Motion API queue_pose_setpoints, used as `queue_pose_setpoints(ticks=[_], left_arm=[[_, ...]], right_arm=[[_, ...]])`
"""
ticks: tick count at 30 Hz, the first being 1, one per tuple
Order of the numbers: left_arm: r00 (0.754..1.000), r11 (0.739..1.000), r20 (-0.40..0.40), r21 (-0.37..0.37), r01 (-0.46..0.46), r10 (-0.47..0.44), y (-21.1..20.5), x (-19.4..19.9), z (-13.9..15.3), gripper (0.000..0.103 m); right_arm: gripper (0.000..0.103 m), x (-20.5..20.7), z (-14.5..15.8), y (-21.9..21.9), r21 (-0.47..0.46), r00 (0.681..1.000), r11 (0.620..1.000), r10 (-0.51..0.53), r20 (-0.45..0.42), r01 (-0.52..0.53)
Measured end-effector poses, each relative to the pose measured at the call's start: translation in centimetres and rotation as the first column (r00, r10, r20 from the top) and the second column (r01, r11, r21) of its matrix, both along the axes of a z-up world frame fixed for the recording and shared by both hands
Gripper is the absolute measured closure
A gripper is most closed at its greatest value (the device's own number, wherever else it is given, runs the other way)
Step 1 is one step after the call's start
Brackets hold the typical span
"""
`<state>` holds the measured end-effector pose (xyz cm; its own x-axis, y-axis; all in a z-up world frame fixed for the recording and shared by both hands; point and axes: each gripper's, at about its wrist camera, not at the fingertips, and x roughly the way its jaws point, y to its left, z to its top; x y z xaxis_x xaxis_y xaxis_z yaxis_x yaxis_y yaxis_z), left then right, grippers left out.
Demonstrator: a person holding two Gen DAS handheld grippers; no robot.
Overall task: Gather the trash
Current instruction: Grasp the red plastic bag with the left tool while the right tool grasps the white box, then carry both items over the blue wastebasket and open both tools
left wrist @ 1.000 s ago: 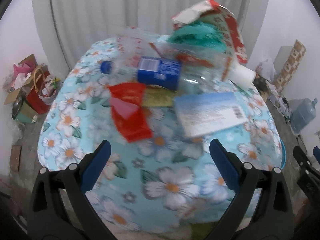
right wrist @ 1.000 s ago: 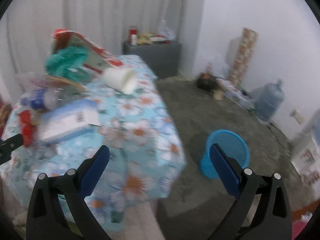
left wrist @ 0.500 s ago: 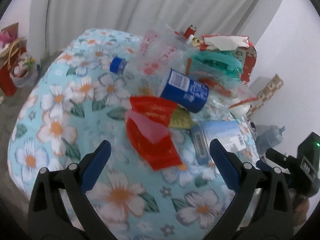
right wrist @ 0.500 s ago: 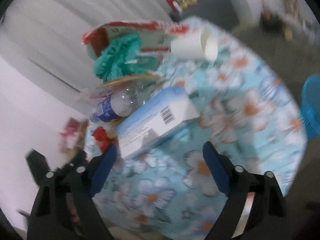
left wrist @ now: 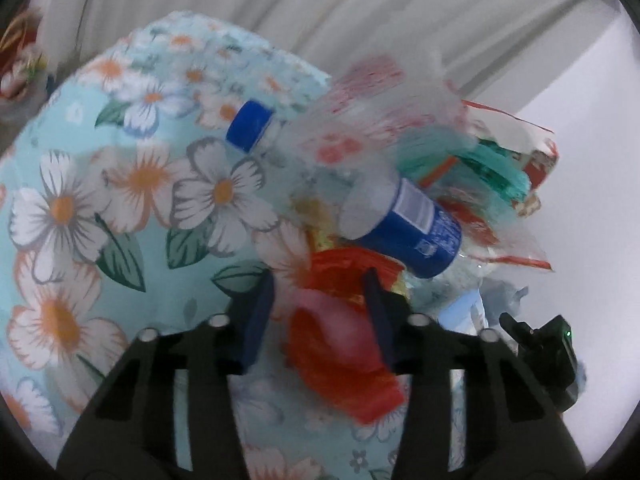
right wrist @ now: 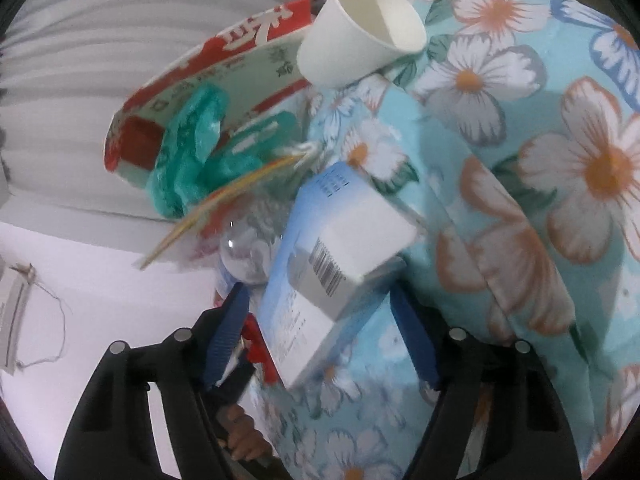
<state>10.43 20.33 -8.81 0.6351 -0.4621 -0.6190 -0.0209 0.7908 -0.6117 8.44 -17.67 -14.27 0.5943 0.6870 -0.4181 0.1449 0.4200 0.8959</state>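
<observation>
Trash lies on a floral tablecloth (left wrist: 120, 200). My left gripper (left wrist: 320, 312) has its jaws partly closed around a red plastic wrapper (left wrist: 340, 344); whether the pads press it is unclear. Behind it lie a clear bottle with blue label (left wrist: 408, 228) and blue cap (left wrist: 250, 124). My right gripper (right wrist: 320, 336) straddles a white and light-blue carton with a barcode (right wrist: 340, 256); its jaws stand open beside it. A white paper cup (right wrist: 360, 28) lies on its side further back.
A red and white box (right wrist: 208, 80), a teal plastic bag (right wrist: 196, 160) and clear plastic wrap (left wrist: 380, 92) are piled behind the bottle. White curtains hang behind. The right gripper shows in the left wrist view (left wrist: 548, 344).
Both grippers moved in close to the pile. The left jaws narrowed around the red wrapper. The right gripper swung from the floor side onto the carton.
</observation>
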Motion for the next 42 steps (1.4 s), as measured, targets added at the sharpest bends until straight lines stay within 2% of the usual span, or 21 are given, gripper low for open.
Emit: queue_pose_setpoints(ticks=[2, 4, 6, 10, 16, 24, 28, 31, 38, 42], left_arm=[[1.000, 1.000, -0.004, -0.019, 0.007, -0.007, 0.2, 0.1, -0.4, 0.081], [1.000, 0.999, -0.006, -0.031, 0.020, -0.020, 0.2, -0.2, -0.5, 0.088], [0.999, 0.999, 0.004, -0.031, 0.035, -0.035, 0.2, -0.6, -0.4, 0.092], [0.998, 0.998, 0.023, -0.020, 0.053, -0.052, -0.4, -2.0, 0.2, 0.096], [0.996, 0.998, 0.069, 0.003, 0.062, -0.062, -0.8, -4.6, 2.5, 0.097], [0.979, 0.988, 0.142, 0.070, 0.135, -0.144, -4.4, -6.8, 6.8, 0.097], [0.949, 0.969, 0.205, 0.107, 0.221, -0.239, -8.0, -6.9, 9.4, 0.097], [0.922, 0.947, 0.225, 0.136, 0.290, -0.314, -11.3, -6.6, 10.9, 0.097], [0.827, 0.869, 0.279, 0.248, 0.429, -0.488, -20.8, -4.7, 14.8, 0.097], [0.783, 0.825, 0.271, 0.262, 0.500, -0.560, -25.7, -3.3, 15.6, 0.097]], right_arm=[[0.044, 0.3, -0.2, -0.3, 0.005, 1.000, 1.000, -0.014, -0.002, 0.014], [0.057, 0.2, -0.7, -0.8, 0.007, 0.999, 1.000, -0.025, -0.021, 0.025], [0.066, 0.2, -1.4, -1.1, 0.018, 0.999, 0.999, -0.031, -0.032, 0.032], [0.069, -0.5, -2.1, -2.2, 0.076, 0.998, 0.996, -0.045, -0.033, 0.047], [0.070, -3.5, -1.4, -4.4, 0.085, 0.998, 0.995, -0.057, -0.020, 0.058], [0.072, -9.5, 2.5, -10.3, -0.053, 0.988, 0.991, -0.117, 0.099, 0.122], [0.072, -10.9, 5.2, -12.7, -0.141, 0.970, 0.973, -0.155, 0.187, 0.183], [0.072, -11.7, 6.6, -14.7, -0.160, 0.950, 0.958, -0.194, 0.244, 0.237], [0.072, -11.7, 9.1, -16.5, -0.182, 0.910, 0.921, -0.279, 0.308, 0.344], [0.072, -12.8, 9.9, -19.2, -0.196, 0.878, 0.887, -0.339, 0.337, 0.418]])
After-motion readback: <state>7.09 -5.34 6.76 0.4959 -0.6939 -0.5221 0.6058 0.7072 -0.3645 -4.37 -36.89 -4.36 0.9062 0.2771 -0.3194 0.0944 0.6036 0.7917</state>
